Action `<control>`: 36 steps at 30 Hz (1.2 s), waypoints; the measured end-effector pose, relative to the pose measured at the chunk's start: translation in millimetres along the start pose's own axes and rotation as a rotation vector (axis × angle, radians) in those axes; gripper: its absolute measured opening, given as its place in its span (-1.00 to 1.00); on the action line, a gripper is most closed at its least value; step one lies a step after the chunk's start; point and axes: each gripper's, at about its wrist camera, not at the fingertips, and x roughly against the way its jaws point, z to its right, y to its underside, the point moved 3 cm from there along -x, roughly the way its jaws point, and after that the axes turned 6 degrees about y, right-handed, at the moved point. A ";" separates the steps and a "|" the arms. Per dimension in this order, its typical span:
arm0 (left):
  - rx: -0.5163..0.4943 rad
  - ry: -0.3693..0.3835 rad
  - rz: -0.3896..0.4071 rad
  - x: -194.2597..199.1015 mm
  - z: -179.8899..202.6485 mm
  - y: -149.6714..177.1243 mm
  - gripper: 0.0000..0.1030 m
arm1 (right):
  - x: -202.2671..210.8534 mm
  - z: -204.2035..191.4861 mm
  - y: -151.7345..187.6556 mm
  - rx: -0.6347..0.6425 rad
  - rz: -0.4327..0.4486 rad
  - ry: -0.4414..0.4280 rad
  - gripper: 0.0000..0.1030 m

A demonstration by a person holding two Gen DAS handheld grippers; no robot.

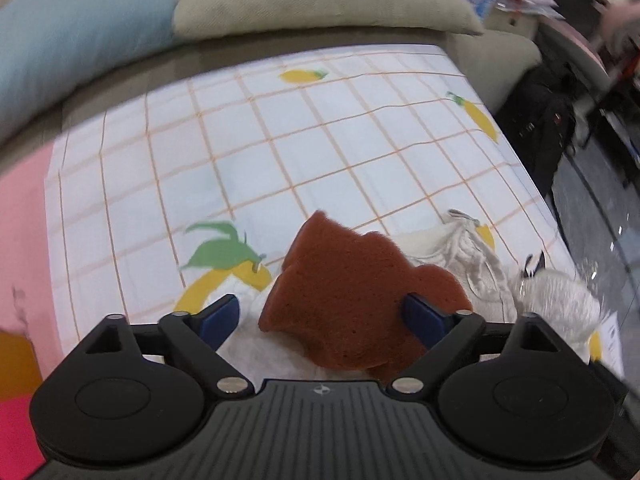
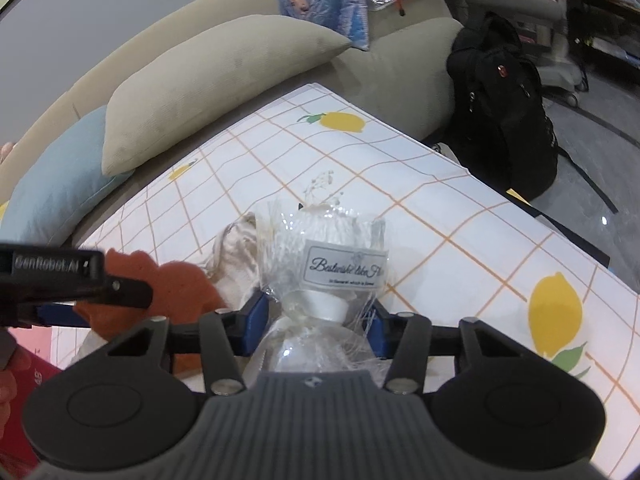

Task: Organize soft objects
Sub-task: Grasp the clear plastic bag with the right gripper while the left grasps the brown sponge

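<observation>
A rust-brown plush piece (image 1: pixel 344 300) lies between the wide-apart fingers of my left gripper (image 1: pixel 320 316); the right fingertip (image 1: pixel 420 312) touches it, the left stands clear. It shows orange in the right wrist view (image 2: pixel 176 284). A cream knitted cloth (image 1: pixel 472 264) lies behind it on the lemon-print sheet (image 1: pixel 280 152). My right gripper (image 2: pixel 316 320) has its blue pads (image 2: pixel 256 320) around the tied neck of a clear cellophane-wrapped bundle with a white label (image 2: pixel 344 268); how tightly they hold is unclear. The left gripper (image 2: pixel 72 280) shows at the left there.
A beige cushion (image 2: pixel 208 84) and a light blue cushion (image 2: pixel 52 188) lean on the sofa back behind the sheet. A black backpack (image 2: pixel 504 96) stands on the floor to the right. Pink and red items (image 1: pixel 24 264) lie at the sheet's left edge.
</observation>
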 end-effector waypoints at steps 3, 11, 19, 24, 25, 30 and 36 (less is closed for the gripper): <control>0.005 0.030 0.003 3.7 1.3 0.9 0.82 | 2.3 -2.1 1.8 0.020 0.005 -0.003 -0.06; -0.226 -0.071 0.135 35.9 44.4 16.5 0.32 | 10.9 -5.3 -1.7 0.073 0.045 0.010 -0.08; -0.447 -0.069 0.259 70.7 81.0 42.0 -0.13 | 28.9 2.5 -11.5 0.057 0.118 0.008 -0.08; -0.559 -0.044 0.278 81.2 94.0 68.6 -0.13 | 45.2 7.2 -16.3 0.042 0.175 -0.036 -0.08; -0.573 -0.036 0.272 81.0 95.1 73.8 -0.11 | 47.9 6.2 -17.1 0.042 0.182 -0.066 -0.08; -0.604 0.036 0.274 81.5 93.5 91.2 -0.01 | 43.1 -2.0 -12.0 0.072 0.128 -0.125 -0.08; -0.661 0.150 0.303 88.8 97.0 95.9 0.45 | 36.0 9.2 -14.5 0.005 0.085 -0.133 -0.07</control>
